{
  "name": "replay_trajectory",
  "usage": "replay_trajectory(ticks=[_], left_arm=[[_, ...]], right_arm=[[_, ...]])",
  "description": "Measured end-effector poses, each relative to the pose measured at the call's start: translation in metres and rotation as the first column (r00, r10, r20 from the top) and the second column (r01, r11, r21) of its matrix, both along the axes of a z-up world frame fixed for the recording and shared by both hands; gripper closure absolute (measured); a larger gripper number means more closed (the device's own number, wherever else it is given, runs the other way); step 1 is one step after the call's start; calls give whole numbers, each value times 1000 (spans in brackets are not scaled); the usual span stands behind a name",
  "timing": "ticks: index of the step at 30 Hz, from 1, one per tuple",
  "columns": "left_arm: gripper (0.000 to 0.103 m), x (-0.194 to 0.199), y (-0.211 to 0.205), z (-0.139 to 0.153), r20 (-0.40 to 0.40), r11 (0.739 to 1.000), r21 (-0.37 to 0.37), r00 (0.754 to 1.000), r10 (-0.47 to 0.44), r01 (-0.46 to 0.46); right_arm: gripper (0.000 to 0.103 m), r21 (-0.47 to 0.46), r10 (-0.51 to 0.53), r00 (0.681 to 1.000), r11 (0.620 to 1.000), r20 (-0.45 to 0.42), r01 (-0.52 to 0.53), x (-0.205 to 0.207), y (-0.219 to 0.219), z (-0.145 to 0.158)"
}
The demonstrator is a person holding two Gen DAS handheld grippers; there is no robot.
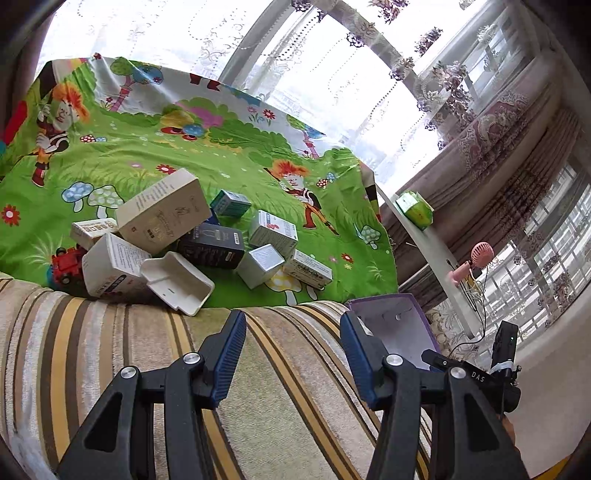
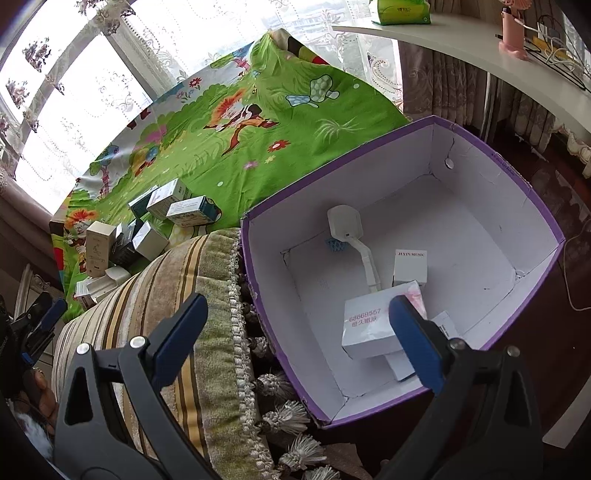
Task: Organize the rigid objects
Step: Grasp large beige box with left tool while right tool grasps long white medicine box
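Note:
A pile of small boxes lies on the green cartoon cloth point(image 1: 229, 155): a tall cream box point(image 1: 162, 214), a dark box point(image 1: 214, 245), a silver box point(image 1: 260, 264), a white tray point(image 1: 177, 282) and a red toy point(image 1: 68, 264). My left gripper point(image 1: 293, 319) is open and empty above the striped cushion point(image 1: 122, 354), short of the pile. My right gripper point(image 2: 297, 301) is open and empty, with one finger over the purple box point(image 2: 524, 184). That box holds a white box with red print point(image 2: 369, 328), a small white box point(image 2: 410, 267) and a white gadget point(image 2: 345, 223).
A white curved shelf point(image 2: 461, 48) beside the purple box carries a green packet point(image 2: 402, 11), a pink fan point(image 1: 480, 254) and cables. Curtains and windows run behind the cloth. The cushion's tasselled edge point(image 2: 236, 332) lies against the purple box.

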State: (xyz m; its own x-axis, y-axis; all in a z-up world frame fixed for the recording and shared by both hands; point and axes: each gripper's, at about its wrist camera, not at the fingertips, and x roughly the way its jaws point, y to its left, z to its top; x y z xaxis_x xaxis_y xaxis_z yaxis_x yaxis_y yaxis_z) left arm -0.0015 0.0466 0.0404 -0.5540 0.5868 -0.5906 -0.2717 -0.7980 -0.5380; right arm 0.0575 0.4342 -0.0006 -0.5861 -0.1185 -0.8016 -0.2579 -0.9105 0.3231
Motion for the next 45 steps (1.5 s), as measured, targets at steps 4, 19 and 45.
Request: replay_trajectory(ticks=[4,19,45], left_arm=[[49,-6,-26,-3,15,998,22,998,65,-65],[23,-62,-71,2,132,987,55,981,145,-154],[0,-176,-67,-45,476,974,22,859,189,-226]], right_arm=[[4,6,37,999,999,10,-37,-6,-14,-2],[4,40,153,988,987,15,-154,-48,-58,10],[4,-35,177,980,984,87,-175,-159,-104,-11]])
